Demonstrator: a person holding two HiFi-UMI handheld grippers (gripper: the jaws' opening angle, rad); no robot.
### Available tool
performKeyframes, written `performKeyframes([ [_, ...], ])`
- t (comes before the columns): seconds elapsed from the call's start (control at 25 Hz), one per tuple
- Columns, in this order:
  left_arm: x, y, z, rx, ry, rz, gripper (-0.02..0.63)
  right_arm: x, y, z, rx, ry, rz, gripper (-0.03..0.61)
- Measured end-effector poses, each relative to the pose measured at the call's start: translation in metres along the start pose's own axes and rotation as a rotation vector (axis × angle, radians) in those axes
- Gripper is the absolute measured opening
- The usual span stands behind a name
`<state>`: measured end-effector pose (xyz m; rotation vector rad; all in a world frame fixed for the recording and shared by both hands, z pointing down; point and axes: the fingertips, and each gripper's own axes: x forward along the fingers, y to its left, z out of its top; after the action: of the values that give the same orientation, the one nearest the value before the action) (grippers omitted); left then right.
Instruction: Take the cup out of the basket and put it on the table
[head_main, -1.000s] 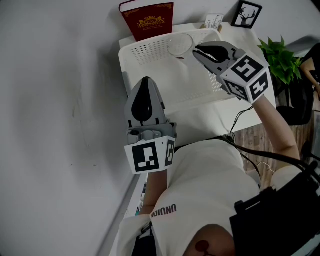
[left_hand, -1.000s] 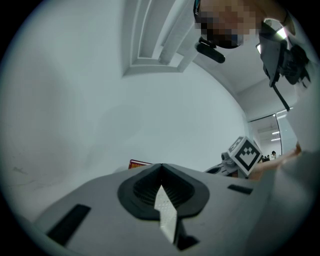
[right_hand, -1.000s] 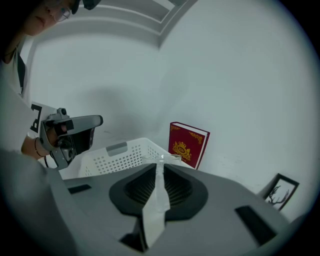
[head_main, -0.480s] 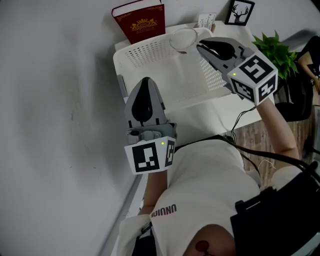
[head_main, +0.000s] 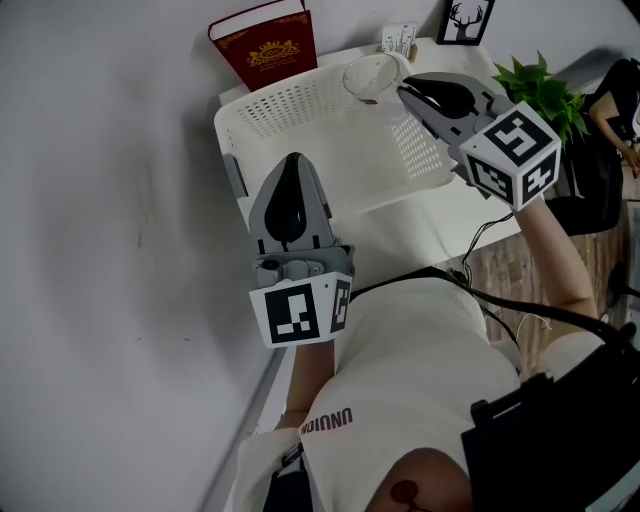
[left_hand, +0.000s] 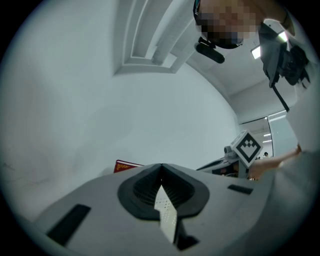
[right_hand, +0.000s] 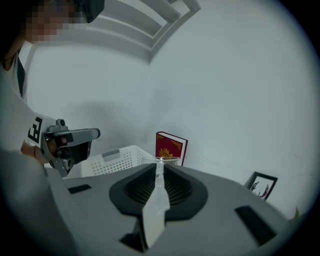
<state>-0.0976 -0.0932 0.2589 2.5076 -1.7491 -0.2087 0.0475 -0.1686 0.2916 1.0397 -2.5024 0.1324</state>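
A clear cup (head_main: 372, 77) hangs over the far right corner of the white perforated basket (head_main: 300, 110). My right gripper (head_main: 403, 88) is shut on the cup's rim, reaching in from the right. In the right gripper view the cup's rim (right_hand: 161, 160) shows just past the closed tips of my right gripper (right_hand: 160, 163). My left gripper (head_main: 291, 160) is shut and holds nothing. It hovers over the basket's near left edge and points at the wall. In the left gripper view a sliver of the basket shows through the slit of the left gripper (left_hand: 161, 166).
A red book (head_main: 265, 45) leans on the wall behind the basket. A small card stand (head_main: 400, 40), a framed deer picture (head_main: 467, 20) and a green plant (head_main: 545, 85) stand at the table's far right. Bare white table (head_main: 430, 235) lies in front of the basket.
My right gripper has carried the cup from inside the basket up toward its far right corner. The left gripper has kept its place.
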Motion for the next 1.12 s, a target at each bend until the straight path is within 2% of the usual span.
performKeyframes([
  [0.64, 0.013, -0.022, 0.001, 0.010, 0.005, -0.062, 0.009, -0.040, -0.036, 0.002, 0.047, -0.056, -0.109, 0.058],
  [1.12, 0.028, -0.050, -0.002, 0.019, 0.026, -0.120, 0.009, -0.063, -0.065, -0.020, 0.100, -0.041, -0.163, 0.058],
])
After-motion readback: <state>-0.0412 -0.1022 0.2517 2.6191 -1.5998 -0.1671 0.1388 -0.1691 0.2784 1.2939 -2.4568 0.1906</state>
